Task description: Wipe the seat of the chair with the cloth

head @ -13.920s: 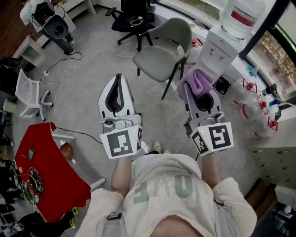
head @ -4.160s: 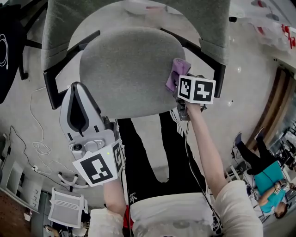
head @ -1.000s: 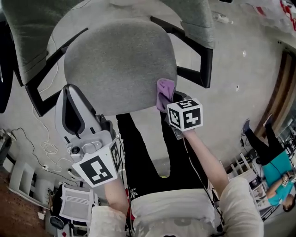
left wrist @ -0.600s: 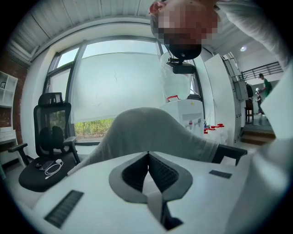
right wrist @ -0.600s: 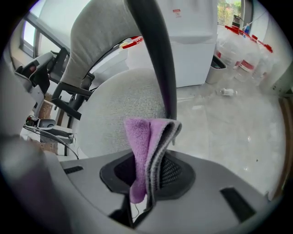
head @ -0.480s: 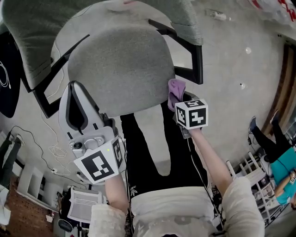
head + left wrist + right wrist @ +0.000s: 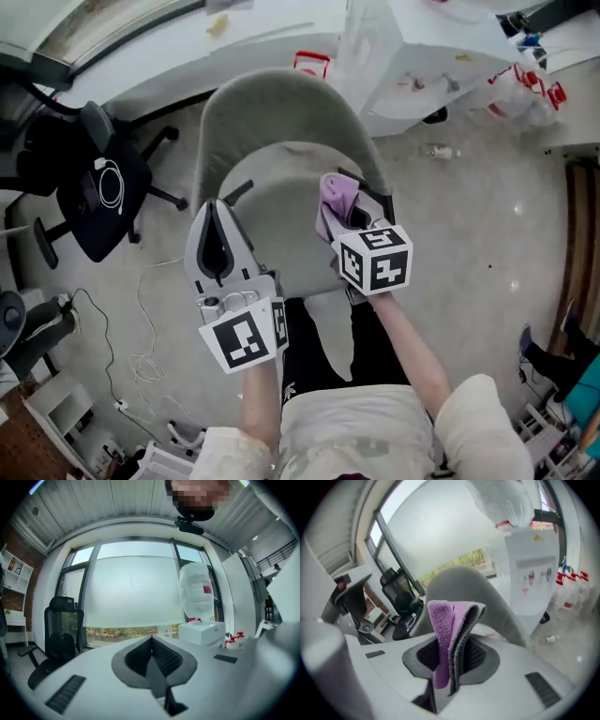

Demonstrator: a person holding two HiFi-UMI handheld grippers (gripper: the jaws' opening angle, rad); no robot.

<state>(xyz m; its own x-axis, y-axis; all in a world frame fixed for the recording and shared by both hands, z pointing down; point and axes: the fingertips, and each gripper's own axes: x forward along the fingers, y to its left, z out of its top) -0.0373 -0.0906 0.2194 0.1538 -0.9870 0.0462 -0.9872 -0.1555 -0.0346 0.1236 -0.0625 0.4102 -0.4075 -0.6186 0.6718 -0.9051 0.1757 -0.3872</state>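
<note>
The right tool (image 7: 345, 217) pinches the purple cloth (image 7: 445, 620) over the chair seat (image 7: 277, 220), on its right side. The left tool (image 7: 216, 208) is closed, holding nothing.

White left gripper (image 7: 215, 206), right gripper (image 7: 348, 216), black-marked cubes (image 7: 242, 342), pale shirt (image 7: 361, 424)

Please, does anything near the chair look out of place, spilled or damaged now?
Nothing looks spilled or damaged. One small item, perhaps a bottle, lies on the floor beside the water dispenser, to the right of the chair. The cloth sits folded in the shut right hand-held gripper, over the seat.
</note>
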